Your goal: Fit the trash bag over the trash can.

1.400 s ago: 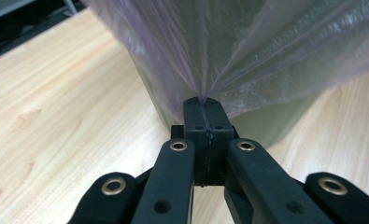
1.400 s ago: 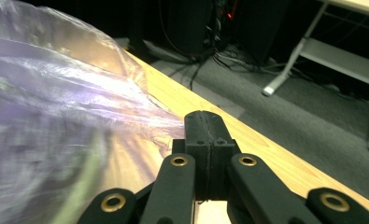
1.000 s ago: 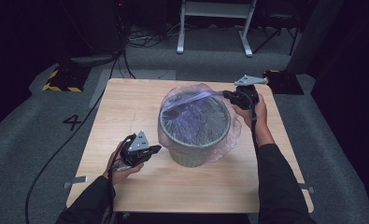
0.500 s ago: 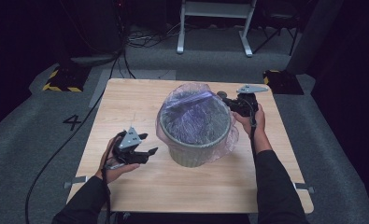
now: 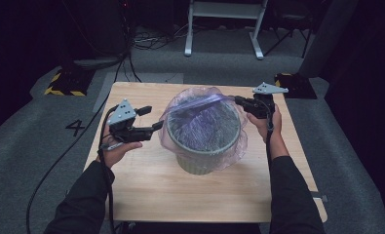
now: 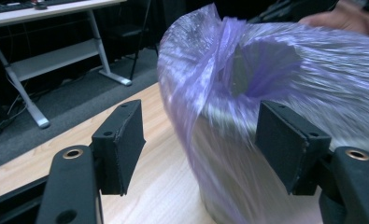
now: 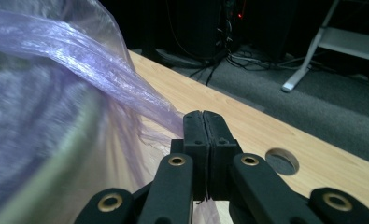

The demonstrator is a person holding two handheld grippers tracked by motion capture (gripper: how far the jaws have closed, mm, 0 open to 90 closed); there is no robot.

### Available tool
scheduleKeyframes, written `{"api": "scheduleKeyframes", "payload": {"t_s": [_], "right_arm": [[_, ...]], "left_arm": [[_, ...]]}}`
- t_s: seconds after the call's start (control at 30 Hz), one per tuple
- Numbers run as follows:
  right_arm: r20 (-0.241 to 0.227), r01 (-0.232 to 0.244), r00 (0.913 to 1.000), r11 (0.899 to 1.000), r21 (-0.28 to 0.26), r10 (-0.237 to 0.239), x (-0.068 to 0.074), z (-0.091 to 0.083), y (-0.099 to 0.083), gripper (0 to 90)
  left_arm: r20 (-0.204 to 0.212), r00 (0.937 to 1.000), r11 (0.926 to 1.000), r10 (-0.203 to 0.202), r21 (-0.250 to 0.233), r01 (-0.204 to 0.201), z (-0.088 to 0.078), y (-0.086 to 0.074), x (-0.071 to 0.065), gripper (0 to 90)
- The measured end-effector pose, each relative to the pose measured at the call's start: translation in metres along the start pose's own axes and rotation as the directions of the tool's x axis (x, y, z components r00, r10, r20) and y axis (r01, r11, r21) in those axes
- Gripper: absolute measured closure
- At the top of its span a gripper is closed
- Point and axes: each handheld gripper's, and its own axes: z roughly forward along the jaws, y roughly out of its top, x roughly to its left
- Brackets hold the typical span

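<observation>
A: That purple bag (image 5: 202,122) is thin, soft film, light and slippery, draped over the grey bin (image 5: 200,158) mid-desk (image 5: 146,195) and lining it. Nothing else inside that I can make out.

B: Your right tongs (image 5: 240,100) are clamped on its far edge, pulling a taut strand.

A: Left tongs (image 5: 153,118) stand apart, nothing between them, just beside the near rim. Pinch the loose fold there, gently; it likely tears.
</observation>
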Motion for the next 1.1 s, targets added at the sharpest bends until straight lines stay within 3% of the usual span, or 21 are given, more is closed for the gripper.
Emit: {"api": "scheduleKeyframes", "payload": {"t_s": [0.13,0.23,0.3,0.4,0.5,0.7,0.9,0.97,1.1], "right_arm": [[-0.002,0.024,0.9997,1.000,-0.006,-0.024,0.004,-0.004,0.005,88.3],[-0.011,0.043,0.9990,0.999,-0.011,-0.043,0.005,-0.006,0.007,88.2],[-0.016,0.054,0.9984,0.998,-0.017,-0.055,0.006,-0.007,0.007,88.2],[-0.021,0.060,0.9980,0.998,-0.017,-0.060,0.006,-0.007,0.007,88.2],[-0.031,0.064,0.9974,0.998,-0.018,-0.065,0.008,-0.004,0.007,87.7],[-0.023,0.086,0.9961,0.996,0.010,-0.086,0.011,0.003,0.006,87.5],[-0.022,0.048,0.9986,0.999,0.016,-0.048,0.008,0.015,0.002,87.5],[-0.022,0.049,0.9986,0.998,0.033,-0.048,0.009,0.020,0.000,87.5],[-0.024,0.036,0.9991,0.998,0.045,-0.035,0.009,0.024,-0.003,87.6]], "left_arm": [[0.000,1.0000,0.9997,0.007,0.025,-0.007,0.015,0.008,0.005,35.3],[-0.062,0.9953,0.9959,0.075,0.055,-0.071,0.021,0.012,0.006,54.7],[-0.072,0.9919,0.9930,0.104,0.064,-0.100,0.024,0.013,0.006,63.8],[-0.082,0.9916,0.9932,0.100,0.068,-0.095,0.029,0.011,0.011,79.1],[-0.064,0.9949,0.9948,0.079,0.070,-0.074,0.034,0.007,0.015,88.6],[-0.056,0.9967,0.9961,0.059,0.070,-0.055,0.043,0.005,0.018,89.9],[-0.087,0.9962,0.9977,0.008,0.068,-0.002,0.053,0.000,0.027,89.9],[-0.076,0.9969,0.9978,-0.017,0.062,0.021,0.055,-0.002,0.029,89.9],[-0.075,0.9969,0.9965,-0.023,0.079,0.029,0.064,-0.006,0.031,89.9]]}}
